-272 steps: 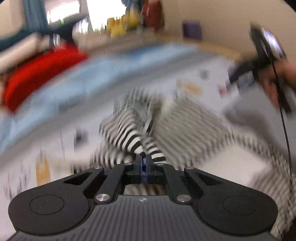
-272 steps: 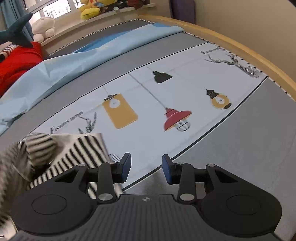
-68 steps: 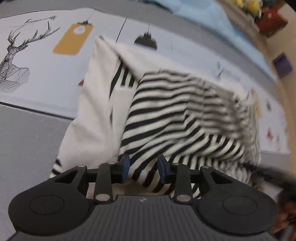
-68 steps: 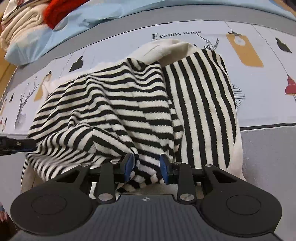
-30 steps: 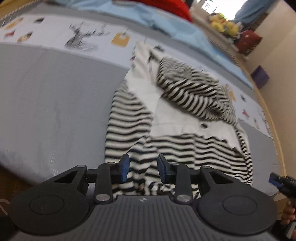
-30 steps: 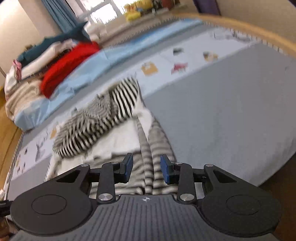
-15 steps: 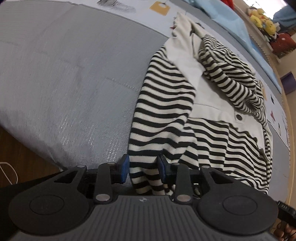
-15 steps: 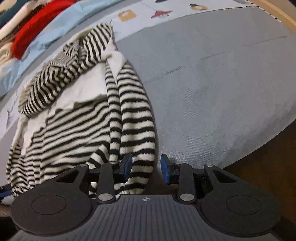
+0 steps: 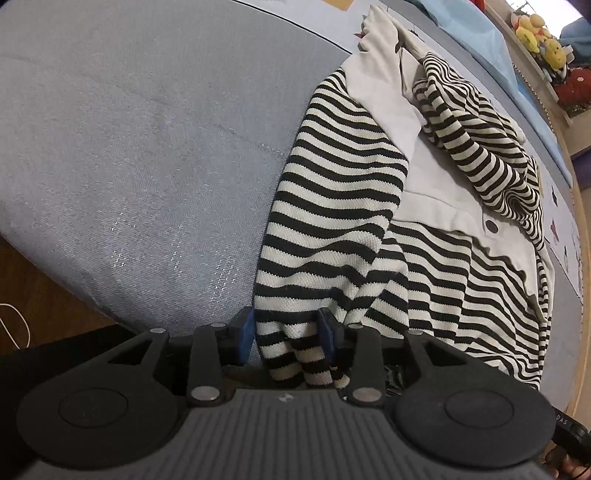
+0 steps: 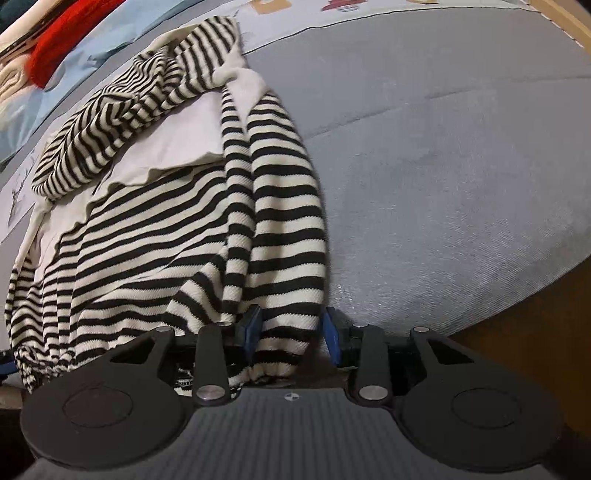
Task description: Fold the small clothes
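Note:
A black-and-white striped top [image 9: 332, 192] with a plain cream panel lies spread on the grey bed cover [image 9: 147, 147], its hem at the bed's near edge. My left gripper [image 9: 286, 332] points steeply down at that edge. Its jaws are opening, and a bunched striped sleeve end still fills the space between the blue pads. In the right wrist view the same top [image 10: 147, 229] lies to the left. My right gripper [image 10: 291, 328] straddles the other striped sleeve. Its jaws are opening too, with a thin dark gap beside the right pad.
Bare grey cover [image 10: 443, 147] stretches right of the top. Wooden floor [image 9: 44, 295] shows below the bed edge. A red garment [image 10: 62, 48] and a light blue sheet [image 9: 461, 18] lie at the far side, with plush toys [image 9: 535, 22] on a ledge.
Both grippers have sunk and tipped down toward the bed's near edge with the striped top between their pads. The top now lies stretched out flat toward me.

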The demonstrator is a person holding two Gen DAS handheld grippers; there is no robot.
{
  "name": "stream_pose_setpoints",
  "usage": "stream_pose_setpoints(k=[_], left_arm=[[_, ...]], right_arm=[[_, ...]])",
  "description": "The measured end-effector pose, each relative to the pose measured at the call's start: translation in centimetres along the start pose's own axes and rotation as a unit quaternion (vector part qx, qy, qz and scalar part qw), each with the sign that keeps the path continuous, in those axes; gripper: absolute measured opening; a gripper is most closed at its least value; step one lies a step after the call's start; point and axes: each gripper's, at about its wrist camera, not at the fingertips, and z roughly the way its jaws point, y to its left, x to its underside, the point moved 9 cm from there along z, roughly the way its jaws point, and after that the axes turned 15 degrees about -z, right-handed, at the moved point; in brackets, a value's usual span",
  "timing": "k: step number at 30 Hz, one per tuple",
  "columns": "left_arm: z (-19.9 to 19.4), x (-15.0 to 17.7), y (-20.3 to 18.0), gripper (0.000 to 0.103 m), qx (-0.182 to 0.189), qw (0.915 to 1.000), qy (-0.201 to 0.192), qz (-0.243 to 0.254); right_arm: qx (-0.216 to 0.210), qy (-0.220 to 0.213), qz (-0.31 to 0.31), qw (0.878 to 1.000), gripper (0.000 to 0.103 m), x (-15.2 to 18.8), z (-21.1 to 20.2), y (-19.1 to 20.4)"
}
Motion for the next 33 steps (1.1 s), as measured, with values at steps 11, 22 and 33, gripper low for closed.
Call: stream_pose_setpoints(k=[11, 22, 33], left_arm=[[-0.1, 1.0, -1.3, 0.004, 0.007, 0.9985, -0.008, 0.054], [-0.6, 0.9, -1.4, 0.018, 0.025, 0.9993, 0.003, 0.029], [0.4, 1.6, -1.3, 0.019, -0.004, 0.9979, 0.011, 0.064]], right_arm=[[0.0, -0.006, -0.021, 1.0, 0.022, -0.2, 0.3, 0.5], [-0.015, -0.006, 0.004, 1.0, 0.011, -0.3, 0.3, 0.2], [-0.008, -0.001, -0.014, 1.0, 0.018, 0.0, 0.6, 0.7]])
